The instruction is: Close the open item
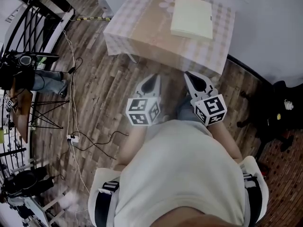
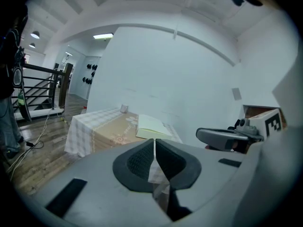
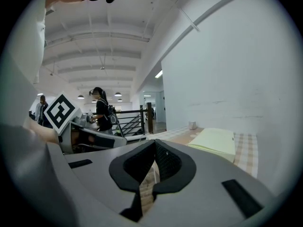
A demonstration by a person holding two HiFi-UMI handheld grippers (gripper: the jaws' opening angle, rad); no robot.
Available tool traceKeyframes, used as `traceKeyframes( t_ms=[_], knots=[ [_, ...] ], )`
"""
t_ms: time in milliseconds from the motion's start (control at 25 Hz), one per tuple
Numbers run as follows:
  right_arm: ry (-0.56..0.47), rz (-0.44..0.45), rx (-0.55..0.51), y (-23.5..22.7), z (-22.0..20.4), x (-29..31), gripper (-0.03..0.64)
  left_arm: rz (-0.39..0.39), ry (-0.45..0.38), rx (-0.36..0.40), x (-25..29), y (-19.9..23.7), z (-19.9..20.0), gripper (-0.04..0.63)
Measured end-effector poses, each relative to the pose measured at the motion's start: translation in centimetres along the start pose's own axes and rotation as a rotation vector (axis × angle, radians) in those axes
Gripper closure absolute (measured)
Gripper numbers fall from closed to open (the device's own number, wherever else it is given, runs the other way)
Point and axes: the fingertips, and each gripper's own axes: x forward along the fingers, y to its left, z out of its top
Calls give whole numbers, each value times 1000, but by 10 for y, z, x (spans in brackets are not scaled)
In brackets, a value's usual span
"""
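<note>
Hovering clenched, empty: left hand-held gripper [image 1: 155, 77], right hand-held gripper [image 1: 188, 74], short of table [image 1: 142, 27] near edge; book [image 1: 191, 17] beyond

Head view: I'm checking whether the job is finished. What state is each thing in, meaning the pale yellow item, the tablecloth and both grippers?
Tablecloth: spread flat, edges hanging down the sides.
Pale yellow item: lying flat on the tablecloth, looks closed, no cover raised.
Left gripper: shut, empty, touching nothing.
Right gripper: shut, empty, touching nothing.
</note>
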Motion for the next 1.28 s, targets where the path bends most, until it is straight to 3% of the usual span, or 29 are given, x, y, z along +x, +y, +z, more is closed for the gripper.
traceKeyframes(
  t_ms=[400, 1280],
  knots=[
    [-30, 12, -8, 28, 3, -16, 617, -2, -18, 2, -28, -2, -6, 580],
    [-54, -1, -14, 22, 9, -19, 618, -24, -10, -1, -24, -5, -4, 580]
  ],
)
